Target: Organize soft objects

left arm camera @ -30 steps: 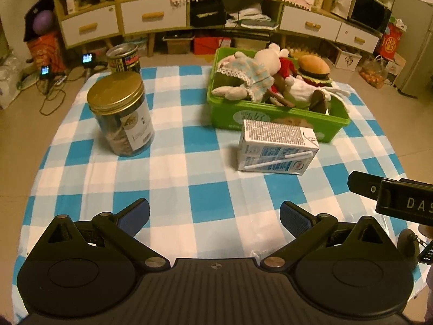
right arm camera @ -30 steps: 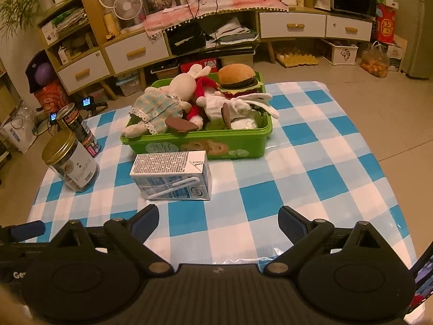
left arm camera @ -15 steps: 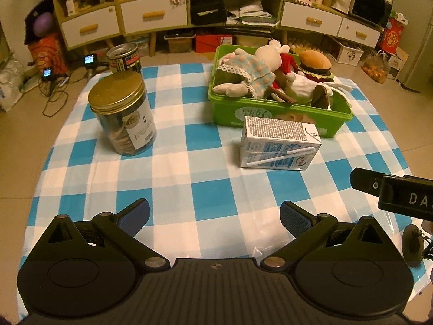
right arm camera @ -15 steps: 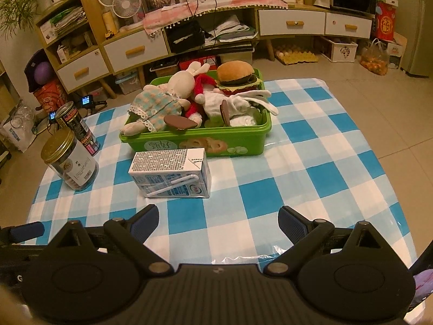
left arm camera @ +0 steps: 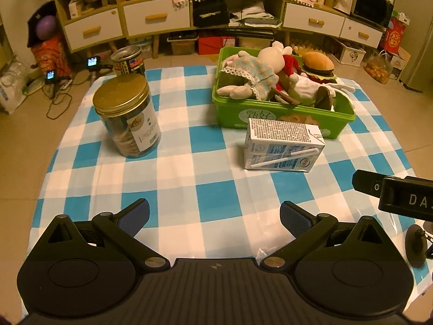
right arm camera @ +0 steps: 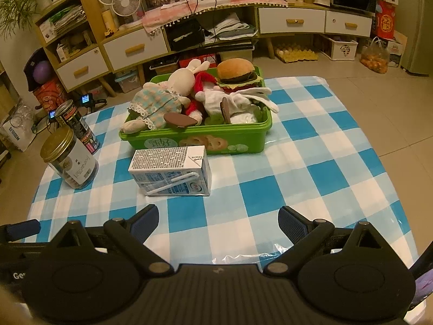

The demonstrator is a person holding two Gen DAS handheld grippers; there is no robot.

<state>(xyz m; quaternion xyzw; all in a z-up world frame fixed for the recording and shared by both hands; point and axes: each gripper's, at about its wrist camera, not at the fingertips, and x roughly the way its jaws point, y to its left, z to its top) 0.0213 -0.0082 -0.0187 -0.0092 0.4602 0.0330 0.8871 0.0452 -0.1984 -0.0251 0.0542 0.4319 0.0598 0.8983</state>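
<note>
- Our left gripper (left arm camera: pixel 213 214) hangs over the near edge of the checked tablecloth (left arm camera: pixel 189 162), jaws spread wide with nothing between the blue pads.
- Our right gripper (right arm camera: pixel 217 220) is the same — wide apart, empty, over the near side of the cloth.
- Ahead of both tools, well apart from the fingers, lies a milk carton (right arm camera: pixel 170 170) on its side, its wrapped straw facing us; the fine print on its top is too small to read.
- Just behind the carton sits the green bin (right arm camera: pixel 243 140), and the soft toys are all inside it: a rabbit in a checked dress (right arm camera: pixel 162 97), a red-clad plush (right arm camera: pixel 199 86), a white plush (right arm camera: pixel 230 100) and a plush burger (right arm camera: pixel 236 71) at the far right corner.
- The bin's front wall carries white Chinese characters and pictures of ring biscuits.
- To the left stands a gold-lidded jar (left arm camera: pixel 127 116) — its label unreadable — with a tin can (left arm camera: pixel 128 59) behind it.
- On the right edge of the left wrist view, a black part (left arm camera: pixel 406 197) of the other tool shows the letters "DA".
</note>
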